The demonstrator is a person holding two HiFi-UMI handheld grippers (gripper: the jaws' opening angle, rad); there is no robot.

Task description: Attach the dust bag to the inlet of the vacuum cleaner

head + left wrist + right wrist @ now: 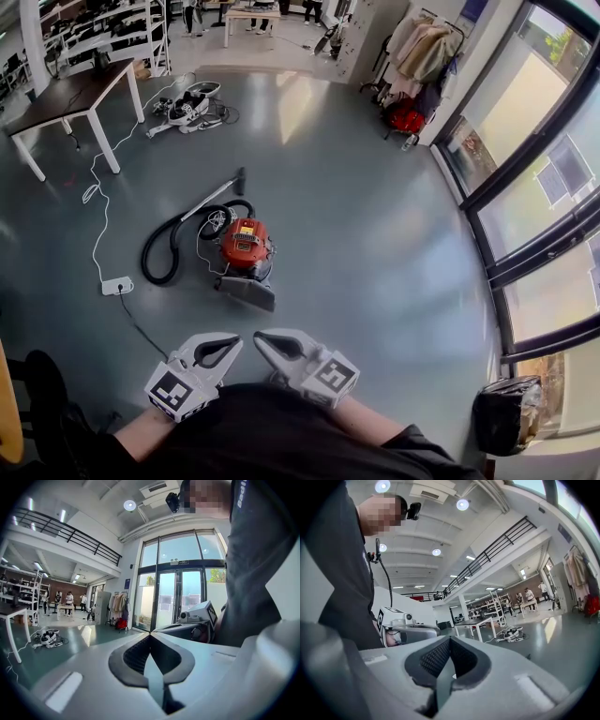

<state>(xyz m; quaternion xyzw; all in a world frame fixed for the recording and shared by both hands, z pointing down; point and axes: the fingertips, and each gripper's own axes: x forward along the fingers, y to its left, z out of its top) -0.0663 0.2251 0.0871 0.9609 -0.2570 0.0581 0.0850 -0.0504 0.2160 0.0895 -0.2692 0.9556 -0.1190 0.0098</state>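
I hold left claw (236,343) and right claw (259,337) closed, empty, tips nearly meeting, probably a rest pose. Vacuum cleaner (246,246) sits on floor (375,244) well ahead; no dust bag visible.

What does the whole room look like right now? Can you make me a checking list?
Surface: shiny grey floor.
Job's things: red vacuum cleaner on the floor, with its black hose curled beside it; no dust bag seen.
Clutter: black and white gear near the table; dark bag by the windows.
Grippers: left gripper and right gripper held close to the person's body, jaws shut, holding nothing.
Cables: white cable runs over the floor to a power strip.
Surroundings: table, coat rack, big windows.
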